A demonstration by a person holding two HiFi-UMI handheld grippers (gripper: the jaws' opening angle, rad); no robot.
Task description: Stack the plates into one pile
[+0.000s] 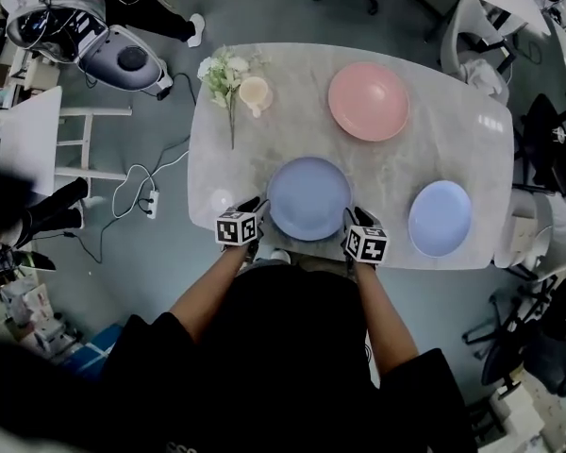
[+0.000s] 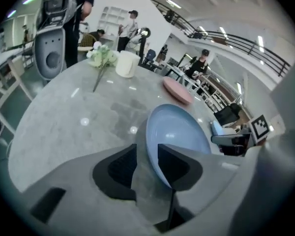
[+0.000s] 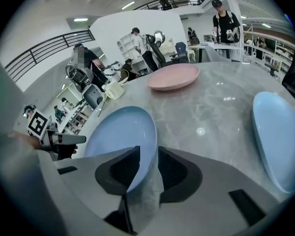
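Person (image 1: 292,366) in dark top fills bottom of head view. Both bare forearms reach fwd to near edge of tabletop (image 1: 434,149). Tabletop is pale grey, marble-look, w/ rounded corners. 3 plates on it, none stacked.

Pink plate (image 1: 369,101) (image 2: 177,90) (image 3: 173,76): far side, right of centre, lying flat, well apart from the other two.

Mid blue plate (image 1: 308,197) (image 2: 174,132) (image 3: 120,134): near edge, centre, directly in front of person, betw the two tools. Looks to rest on tabletop in head view.

Small blue plate (image 1: 440,218) (image 3: 278,136): near edge, to the right, apart from mid blue plate, flat.

L tool (image 1: 260,206) (image 2: 147,154): at left rim of mid blue plate, angled down at tabletop. Jaws apart. Plate rim sits in the gap, close by the right-hand jaw, w/ bare tabletop showing betw rim and other jaw. Released, no clamp.

R tool (image 1: 354,217) (image 3: 148,159): at right rim of same plate, mirrored. Jaws apart, rim in gap close by left-hand jaw, tabletop showing in rest of gap. Released too.

Flower sprig (image 1: 224,74) (image 2: 102,58): far left corner, white blooms, stem lying toward near side.

Cup (image 1: 255,92) (image 2: 126,64): cream, just beside blooms on their right.
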